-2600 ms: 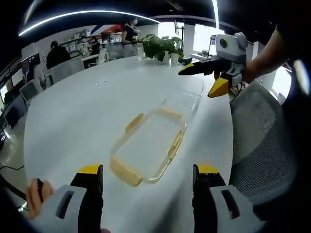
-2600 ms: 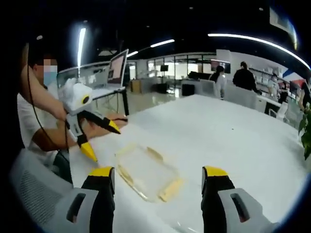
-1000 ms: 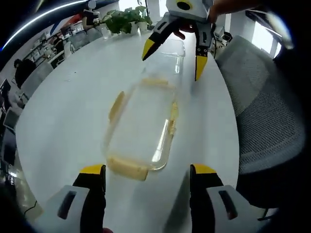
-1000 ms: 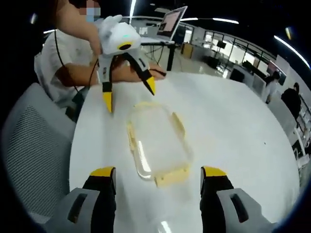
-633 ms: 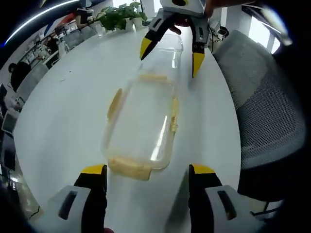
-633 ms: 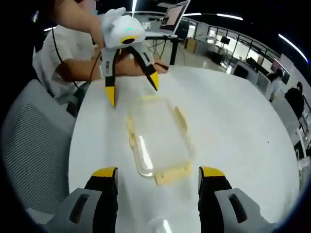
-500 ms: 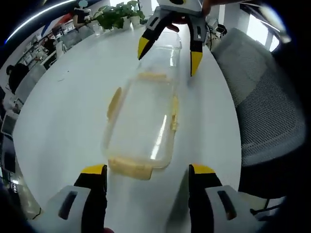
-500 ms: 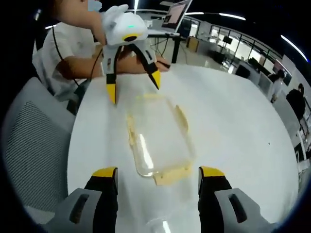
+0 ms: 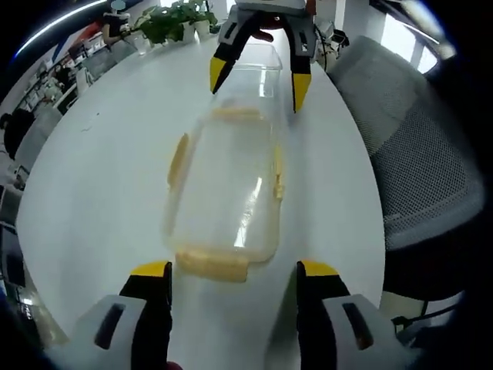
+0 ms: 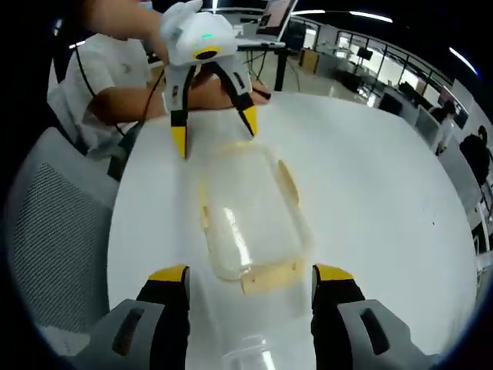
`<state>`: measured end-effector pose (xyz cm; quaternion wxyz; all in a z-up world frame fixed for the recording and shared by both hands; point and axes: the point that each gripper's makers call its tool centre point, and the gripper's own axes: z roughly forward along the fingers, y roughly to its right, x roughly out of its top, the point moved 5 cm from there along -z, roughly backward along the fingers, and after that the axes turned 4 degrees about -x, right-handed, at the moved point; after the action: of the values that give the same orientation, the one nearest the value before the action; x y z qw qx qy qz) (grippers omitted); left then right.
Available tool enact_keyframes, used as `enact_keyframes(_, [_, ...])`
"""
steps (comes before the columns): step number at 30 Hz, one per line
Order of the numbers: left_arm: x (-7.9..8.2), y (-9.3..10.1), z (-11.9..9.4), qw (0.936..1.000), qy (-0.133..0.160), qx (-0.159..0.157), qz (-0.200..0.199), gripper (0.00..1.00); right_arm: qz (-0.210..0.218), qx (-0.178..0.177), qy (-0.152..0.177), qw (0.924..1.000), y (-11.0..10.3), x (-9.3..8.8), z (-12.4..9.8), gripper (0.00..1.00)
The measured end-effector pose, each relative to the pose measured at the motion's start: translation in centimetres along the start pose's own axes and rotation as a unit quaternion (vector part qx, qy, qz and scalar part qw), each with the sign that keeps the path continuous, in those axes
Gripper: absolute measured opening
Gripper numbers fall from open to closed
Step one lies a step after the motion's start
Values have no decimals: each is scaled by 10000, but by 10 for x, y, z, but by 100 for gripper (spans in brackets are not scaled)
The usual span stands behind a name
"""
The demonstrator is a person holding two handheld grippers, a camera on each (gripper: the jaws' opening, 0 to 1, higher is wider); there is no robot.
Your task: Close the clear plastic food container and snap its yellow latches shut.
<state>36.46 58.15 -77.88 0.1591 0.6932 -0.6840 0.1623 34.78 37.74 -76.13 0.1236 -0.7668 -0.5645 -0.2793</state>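
A clear plastic container piece [image 9: 223, 193] with yellow latches lies flat on the white table [image 9: 100, 177], lengthwise between my two grippers. One end latch [image 9: 212, 262] sits just ahead of my left gripper [image 9: 233, 276], which is open and holds nothing. My right gripper [image 9: 258, 79] stands open over the far end, its jaws straddling a second clear plastic piece [image 9: 262, 60]. In the right gripper view the latched piece [image 10: 250, 223] lies ahead of my open right gripper [image 10: 248, 276]. The left gripper [image 10: 214, 132] hangs open at its far end.
A grey mesh chair [image 9: 408, 154] stands against the table's edge beside the container, also seen as the mesh chair [image 10: 54, 231]. A person in a white shirt [image 10: 85, 69] sits behind the left gripper. Potted plants [image 9: 173, 15] stand at the table's far end.
Both grippers have swung round to face each other along the container's length and come closer to its ends. Both stay open; the container has not moved.
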Motion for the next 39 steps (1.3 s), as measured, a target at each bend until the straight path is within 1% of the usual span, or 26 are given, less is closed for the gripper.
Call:
enact_keyframes(2, [1,0,0,10000,1,-33,26,64,-6,28,-54,10000,1,0,0,57])
enact_keyframes(4, [0,-1,1,10000,-38,-60,54,64,-13,29,-67,10000,2,0,1,58])
enact_keyframes(7, [-1,-3,4,9999,-90,-80,67,64,-146,63,-225,9996,4,-3,4,57])
enact_keyframes(12, [-2,-3,5,9997,-148,-150,106,64,-348,141,-388,9985,7,-4,9,56])
enact_keyframes(18, [-3,-8,7,9995,-203,-196,120,64,-443,221,-480,9976,13,-2,13,55])
enact_keyframes(20, [-3,-9,7,9994,-233,-225,135,64,-484,257,-548,9970,15,-4,14,55])
enact_keyframes(26, [-4,-10,8,9991,-286,-265,152,64,-602,484,-770,9940,13,-11,19,53])
enact_keyframes(31, [-3,-12,10,9992,-252,-286,131,63,-638,517,-801,9934,13,-11,22,52])
enact_keyframes(35, [0,-12,11,9992,-224,-318,111,62,-708,521,-842,9926,14,-12,25,49])
enact_keyframes(37, [0,-12,12,9992,-203,-326,109,62,-698,522,-777,9932,15,-10,25,48])
enact_keyframes(39, [1,-13,12,9992,-192,-327,105,61,-744,550,-808,9924,15,-10,26,46])
